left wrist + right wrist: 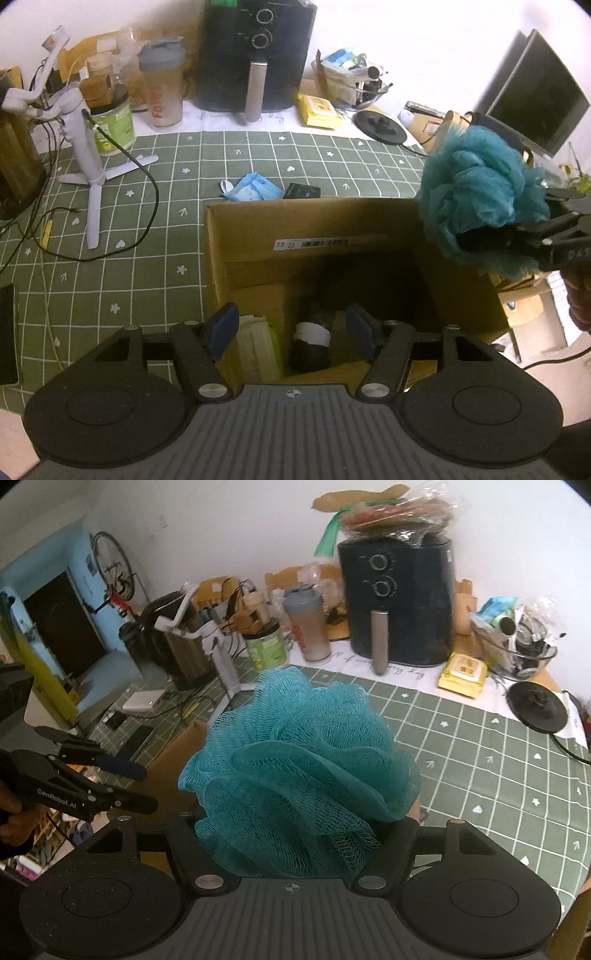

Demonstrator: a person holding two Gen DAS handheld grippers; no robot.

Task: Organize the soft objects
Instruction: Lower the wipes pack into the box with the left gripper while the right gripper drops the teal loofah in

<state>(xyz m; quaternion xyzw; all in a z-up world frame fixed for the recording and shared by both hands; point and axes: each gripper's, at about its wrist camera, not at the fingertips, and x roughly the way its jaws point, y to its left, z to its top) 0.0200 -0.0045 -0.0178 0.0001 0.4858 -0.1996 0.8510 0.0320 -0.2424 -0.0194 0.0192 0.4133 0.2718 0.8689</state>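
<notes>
An air fryer (258,55) and shaker (162,88) stood behind an open box (255,236) where the empty left gripper (291,334) gaped, while the right gripper (295,834) clamped a teal loofah (295,771) above its rim.

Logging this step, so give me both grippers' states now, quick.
Left gripper: open, empty, poised over the cardboard box.
Right gripper: closed on the teal bath pouf, held up beside the box.
</notes>
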